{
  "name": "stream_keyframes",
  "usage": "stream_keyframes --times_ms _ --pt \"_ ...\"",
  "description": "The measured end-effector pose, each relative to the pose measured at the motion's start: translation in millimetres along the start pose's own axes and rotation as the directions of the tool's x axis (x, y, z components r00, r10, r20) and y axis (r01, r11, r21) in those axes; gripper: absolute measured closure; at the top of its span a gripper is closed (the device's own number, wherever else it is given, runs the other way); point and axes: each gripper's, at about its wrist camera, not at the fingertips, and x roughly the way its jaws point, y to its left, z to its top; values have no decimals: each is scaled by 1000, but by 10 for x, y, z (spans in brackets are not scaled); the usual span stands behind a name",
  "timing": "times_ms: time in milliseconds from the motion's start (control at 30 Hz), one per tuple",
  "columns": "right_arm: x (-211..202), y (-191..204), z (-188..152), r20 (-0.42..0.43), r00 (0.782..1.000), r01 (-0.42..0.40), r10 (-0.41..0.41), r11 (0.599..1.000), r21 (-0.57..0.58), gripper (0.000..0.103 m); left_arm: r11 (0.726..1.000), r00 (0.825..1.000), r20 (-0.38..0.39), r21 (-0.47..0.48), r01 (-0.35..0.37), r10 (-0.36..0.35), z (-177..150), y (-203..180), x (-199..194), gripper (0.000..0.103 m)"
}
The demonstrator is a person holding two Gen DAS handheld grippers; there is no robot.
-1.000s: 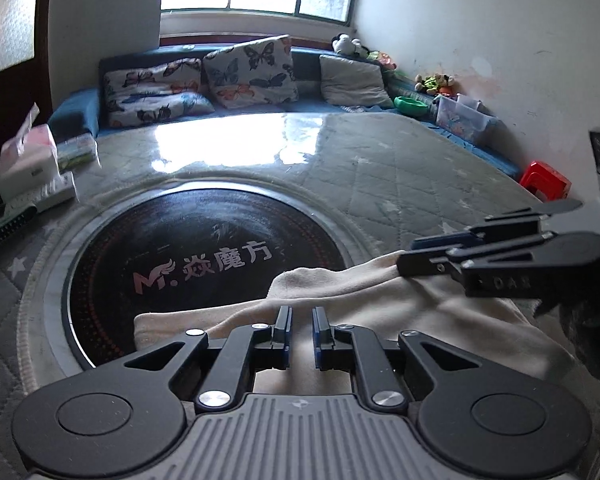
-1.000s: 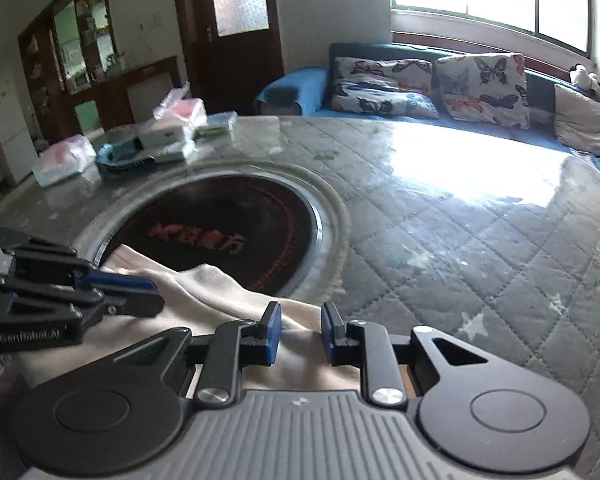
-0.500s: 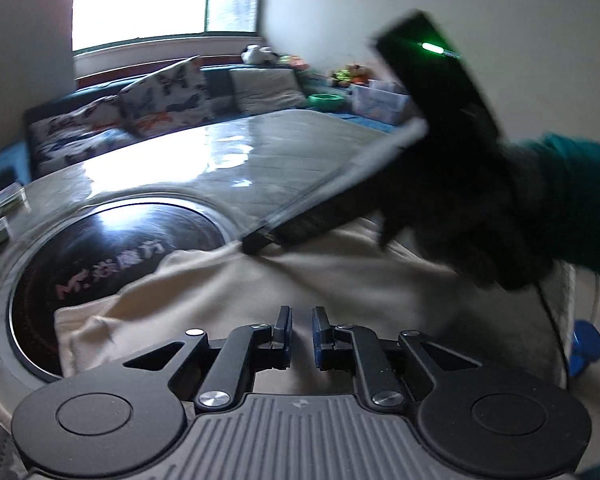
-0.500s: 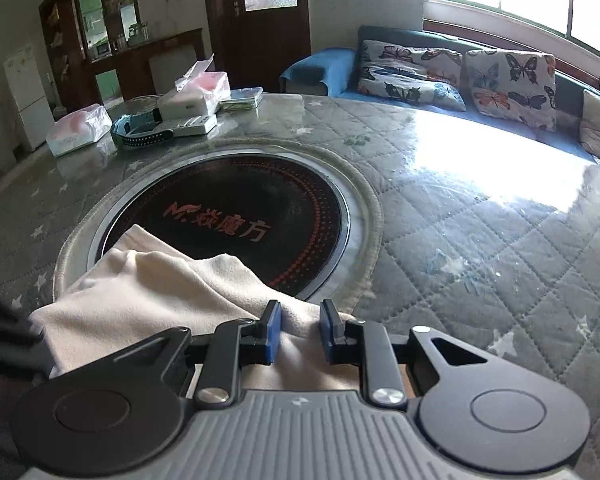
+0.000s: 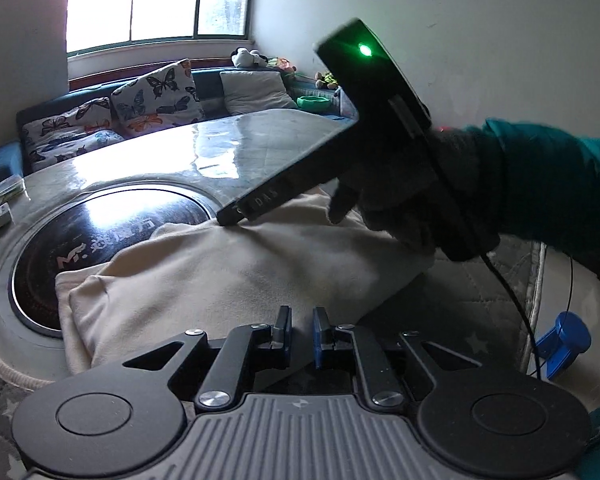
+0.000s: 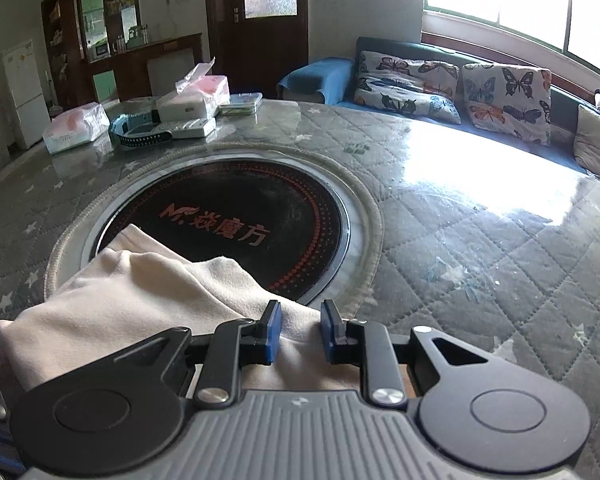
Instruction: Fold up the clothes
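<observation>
Folding Station: Garment and Jaw Positions

Lying on the quilted surface [image 6: 480, 240], the cream garment [image 5: 228, 272] is folded into a thick, soft-edged bundle. Its far-left portion overlaps the rim of the round black glass inset [image 6: 236, 216] set into the surface; the rest sits on the quilted cover near the front edge.

Left gripper [image 5: 301, 336]: the jaws are spread by a narrow gap and hold nothing. They sit just in front of the garment's near edge, and a dark strip of the surface shows between them. Contact with the cloth cannot be confirmed.

Right gripper [image 6: 300, 332]: the jaws are spread wider. A fold of the garment [image 6: 140, 292] passes directly between and beneath them, but the blue pads [image 6: 274, 332] do not press on it. In the left wrist view, the body of this gripper [image 5: 236, 216] angles downward with its tip meeting the far edge of the bundle, held by a dark-gloved hand [image 5: 412, 200] with a teal sleeve [image 5: 556, 192] behind it. A green indicator lamp [image 5: 365, 49] is lit on the housing.

Orientation: in the left wrist view, the long axis of the garment runs from lower left to upper right, from the inset toward the gloved hand. One rounded folded end points left over the black glass.

Tissue packs [image 6: 76, 126] and boxes [image 6: 192, 104] stand well apart at the far side of the surface.
</observation>
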Motion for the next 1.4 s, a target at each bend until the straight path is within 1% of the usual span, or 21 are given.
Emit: stream_keyframes --times_ms 100,167,300,400,467,567,767,867,933,1033,1100,1267,1400 --pt "-141 -5 -3 33 999 -4 4 1000 15 83 999 999 36 -16 -40 40 78 81 -114 91" --pt "-287 20 -21 54 998 -7 7 1000 5 82 996 996 46 -46 -79 81 103 184 -160 91" --pt "-576 115 -135 70 997 -18 21 999 -30 82 983 989 31 -119 -143 147 66 413 -227 91" --pt "-771 196 -265 66 997 -32 36 998 -52 82 977 986 9 -137 -167 169 -23 498 -283 91" --pt "-887 254 -374 63 997 -38 43 997 -65 82 975 985 -3 -143 -171 173 -86 515 -299 91" --pt "-1007 348 -552 58 998 -32 37 996 -89 82 975 985 -1 -138 -172 174 -142 496 -326 91" --pt "-1036 367 -794 58 998 -2 8 995 -96 82 974 985 -1 -153 -169 171 -195 485 -330 91" --pt "-1053 363 -898 61 998 11 -6 995 -94 82 974 985 -5 -146 -171 172 -220 470 -350 91" --pt "-1110 336 -900 69 998 17 -11 996 -83 82 975 985 -7 -140 -170 171 -228 484 -349 91" --pt "-1074 291 -994 23 999 27 -25 997 -72 82 974 987 -13 -156 -162 162 -241 498 -338 91" --pt "-1095 277 -1040 28 999 21 -19 997 -72 82 974 988 -19 -164 -156 155 -256 493 -330 91" --pt "-1132 278 -1039 -2 1000 6 -7 995 -104 82 974 989 -31 -173 -145 142 -308 467 -347 91" --pt "-1186 235 -943 1 1000 -21 21 996 -83 82 973 989 -38 -177 -146 142 -285 484 -371 91"
